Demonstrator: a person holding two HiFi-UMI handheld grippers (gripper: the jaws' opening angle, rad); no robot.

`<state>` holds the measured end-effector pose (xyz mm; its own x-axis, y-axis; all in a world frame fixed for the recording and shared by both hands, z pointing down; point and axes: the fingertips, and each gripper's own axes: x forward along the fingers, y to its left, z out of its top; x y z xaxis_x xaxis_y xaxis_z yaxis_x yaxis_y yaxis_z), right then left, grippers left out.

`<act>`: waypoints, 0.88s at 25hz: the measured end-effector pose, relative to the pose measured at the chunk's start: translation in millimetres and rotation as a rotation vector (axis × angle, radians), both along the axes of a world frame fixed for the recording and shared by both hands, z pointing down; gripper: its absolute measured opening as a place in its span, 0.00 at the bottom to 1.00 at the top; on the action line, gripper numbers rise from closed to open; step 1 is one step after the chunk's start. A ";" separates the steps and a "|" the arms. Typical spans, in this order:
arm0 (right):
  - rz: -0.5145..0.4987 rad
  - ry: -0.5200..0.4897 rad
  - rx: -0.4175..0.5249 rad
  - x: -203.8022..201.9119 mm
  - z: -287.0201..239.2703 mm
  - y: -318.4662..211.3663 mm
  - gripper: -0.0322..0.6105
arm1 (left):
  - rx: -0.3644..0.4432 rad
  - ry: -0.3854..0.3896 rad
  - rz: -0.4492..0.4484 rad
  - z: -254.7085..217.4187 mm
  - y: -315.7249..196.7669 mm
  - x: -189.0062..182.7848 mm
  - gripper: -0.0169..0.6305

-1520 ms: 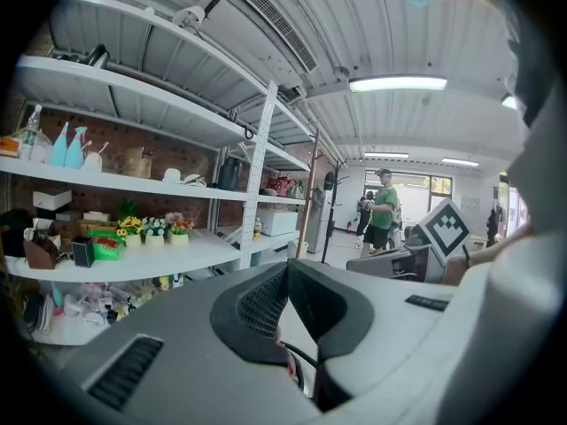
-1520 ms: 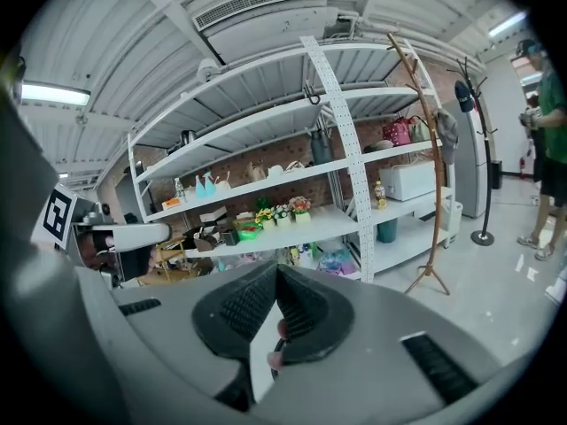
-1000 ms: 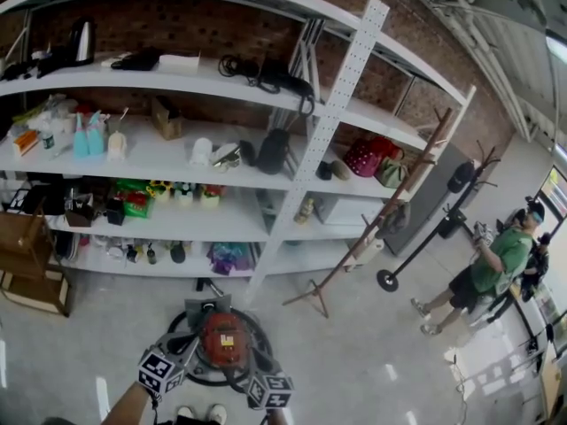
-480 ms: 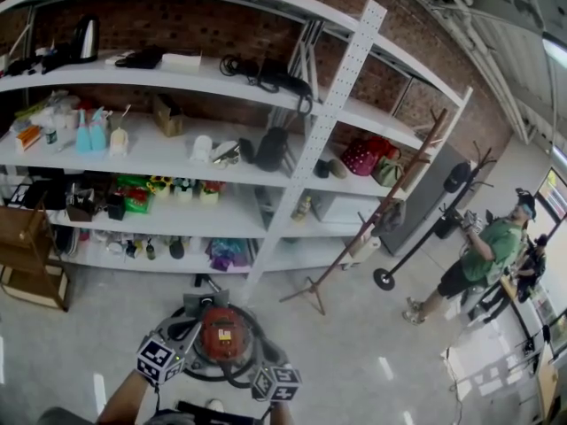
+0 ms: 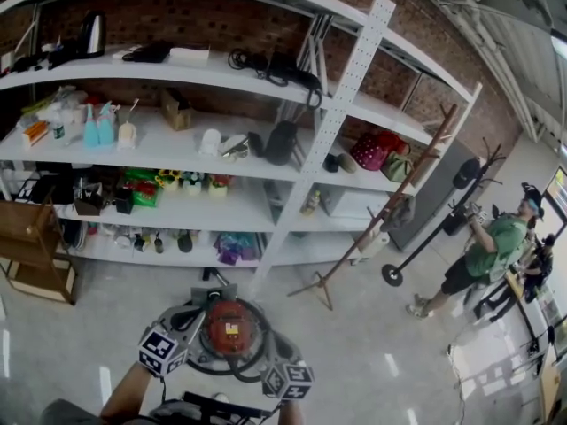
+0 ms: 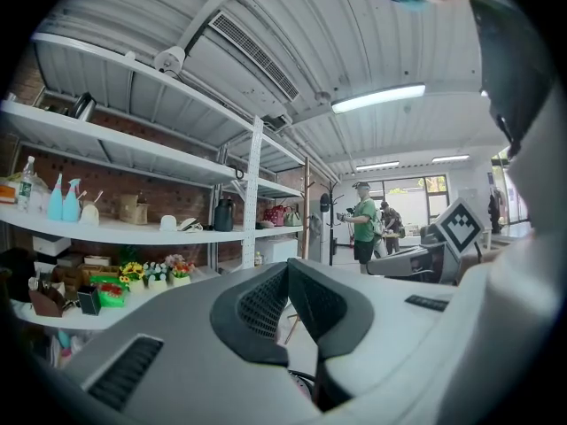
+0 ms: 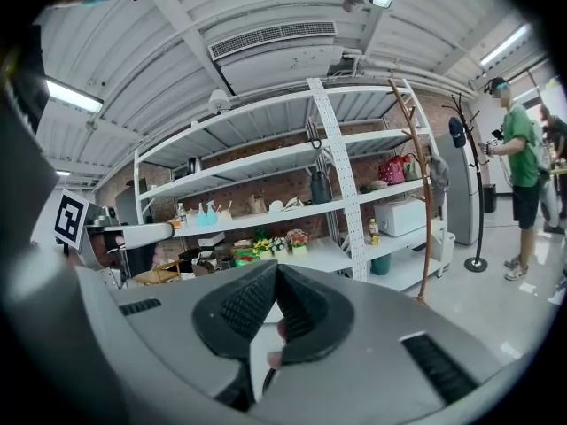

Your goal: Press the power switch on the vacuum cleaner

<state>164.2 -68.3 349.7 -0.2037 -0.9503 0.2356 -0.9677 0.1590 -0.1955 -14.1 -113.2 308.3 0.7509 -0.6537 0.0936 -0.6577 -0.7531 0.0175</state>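
The vacuum cleaner point(image 5: 232, 328) is a red canister ringed by a black hose, standing on the floor below me in the head view. My left gripper point(image 5: 189, 324) is held at its left side, marker cube toward me. At the vacuum's near right hangs my right gripper point(image 5: 268, 359). In the left gripper view the left gripper point(image 6: 288, 277) has its black ribbed pads meeting at the tips, nothing between them. The right gripper point(image 7: 276, 277) looks the same in its own view. Both point out at the shelves, not down. The power switch cannot be made out.
A long white shelving unit point(image 5: 266, 180) full of small goods stands just beyond the vacuum. A leaning wooden coat rack point(image 5: 381, 220) and a black stand point(image 5: 390, 275) are to the right. A person in a green shirt point(image 5: 496, 251) stands far right. Wooden crates point(image 5: 27, 255) sit at left.
The view has shifted slightly, and the vacuum now sits a bit higher and further right. My right gripper's cube has drifted right. The person in green stepped about.
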 end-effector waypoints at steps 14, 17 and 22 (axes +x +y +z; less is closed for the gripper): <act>0.013 0.028 0.031 6.7 -15.6 11.4 0.06 | -0.017 -0.013 -0.069 4.4 -6.9 -28.0 0.04; 0.020 0.022 0.035 9.5 -13.3 15.1 0.06 | -0.020 -0.014 -0.084 6.6 -8.3 -34.5 0.04; 0.018 0.016 0.019 13.1 -7.9 17.6 0.06 | -0.024 -0.013 -0.093 7.5 -8.5 -35.7 0.04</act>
